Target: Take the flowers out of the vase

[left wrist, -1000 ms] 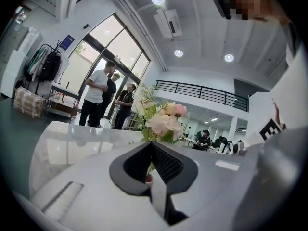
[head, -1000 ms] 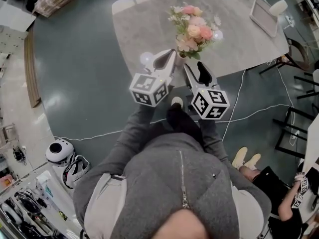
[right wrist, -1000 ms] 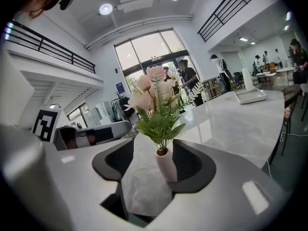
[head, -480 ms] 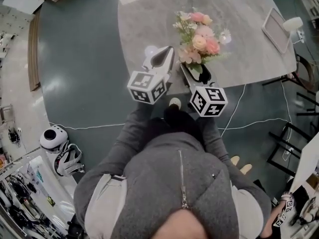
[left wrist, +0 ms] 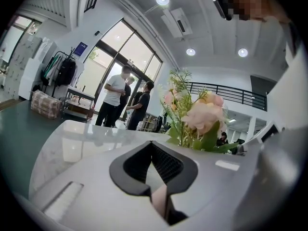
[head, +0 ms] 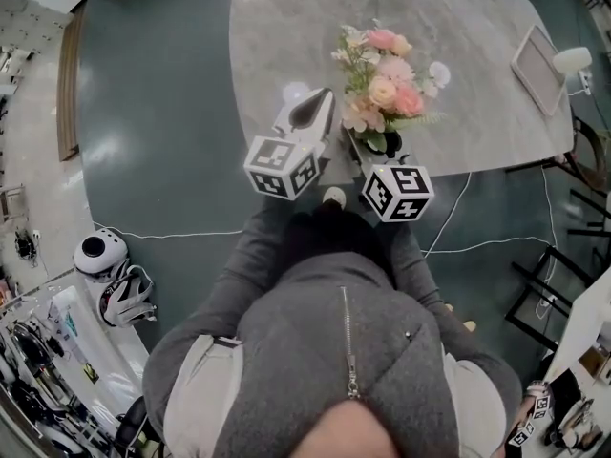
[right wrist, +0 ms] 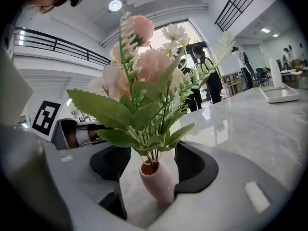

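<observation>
A bouquet of pink and white flowers (head: 387, 74) with green leaves stands in a small pink vase (right wrist: 158, 179) on the marble table (head: 477, 122). My right gripper (right wrist: 153, 158) is open, its two black pads on either side of the vase; the left pad stands clear of it. Seen from the head, the right gripper (head: 375, 141) reaches in under the blooms, which hide the vase. My left gripper (head: 325, 98) is just left of the bouquet, shut with nothing in it. In the left gripper view its tips (left wrist: 152, 143) meet, and the flowers (left wrist: 199, 117) rise beyond them to the right.
A white tray (head: 539, 55) and a white lamp-like thing (head: 573, 60) sit at the table's far right. A small white round object (head: 294, 92) lies by the left gripper. People (left wrist: 115, 100) stand beyond the table. A white cable (head: 191, 235) runs across the floor.
Both grippers have moved forward to the bouquet. The right gripper's jaws now reach under the flowers on either side of the vase.
</observation>
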Demonstrator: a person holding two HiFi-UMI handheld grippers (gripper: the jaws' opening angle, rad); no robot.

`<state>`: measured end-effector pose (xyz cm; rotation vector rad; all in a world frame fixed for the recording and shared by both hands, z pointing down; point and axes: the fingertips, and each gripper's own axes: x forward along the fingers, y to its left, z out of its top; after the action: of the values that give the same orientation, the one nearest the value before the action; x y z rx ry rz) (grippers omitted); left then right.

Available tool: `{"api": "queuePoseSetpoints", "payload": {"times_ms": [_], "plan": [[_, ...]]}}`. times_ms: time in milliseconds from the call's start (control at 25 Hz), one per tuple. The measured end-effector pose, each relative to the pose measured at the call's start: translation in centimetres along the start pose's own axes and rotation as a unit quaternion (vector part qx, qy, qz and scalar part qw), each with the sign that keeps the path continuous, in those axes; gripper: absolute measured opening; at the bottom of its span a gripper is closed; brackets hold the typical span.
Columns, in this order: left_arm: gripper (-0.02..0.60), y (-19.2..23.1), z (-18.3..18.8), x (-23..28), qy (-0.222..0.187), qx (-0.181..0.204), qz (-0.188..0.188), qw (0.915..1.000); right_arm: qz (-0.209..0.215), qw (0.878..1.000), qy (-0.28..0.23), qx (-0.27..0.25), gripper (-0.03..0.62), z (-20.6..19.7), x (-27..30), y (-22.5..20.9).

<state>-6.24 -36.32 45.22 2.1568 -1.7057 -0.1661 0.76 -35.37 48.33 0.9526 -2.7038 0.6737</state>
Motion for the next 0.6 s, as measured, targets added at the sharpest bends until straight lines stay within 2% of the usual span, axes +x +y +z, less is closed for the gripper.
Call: {"api": "queuePoseSetpoints", "payload": {"times_ms": [360, 600], "plan": [[0.009, 0.2, -0.2, -0.5, -0.004, -0.007, 0.007, 0.9999, -0.009, 1.000, -0.003, -0.028, 0.156, -0.1, -0.2, 0.3], [0.009, 0.0, -0.4, -1.1, -0.002, -0.009, 0.001, 1.0000, -0.017, 0.999, -0.003, -0.037, 0.129, -0.2, -0.4, 0.4]]}}
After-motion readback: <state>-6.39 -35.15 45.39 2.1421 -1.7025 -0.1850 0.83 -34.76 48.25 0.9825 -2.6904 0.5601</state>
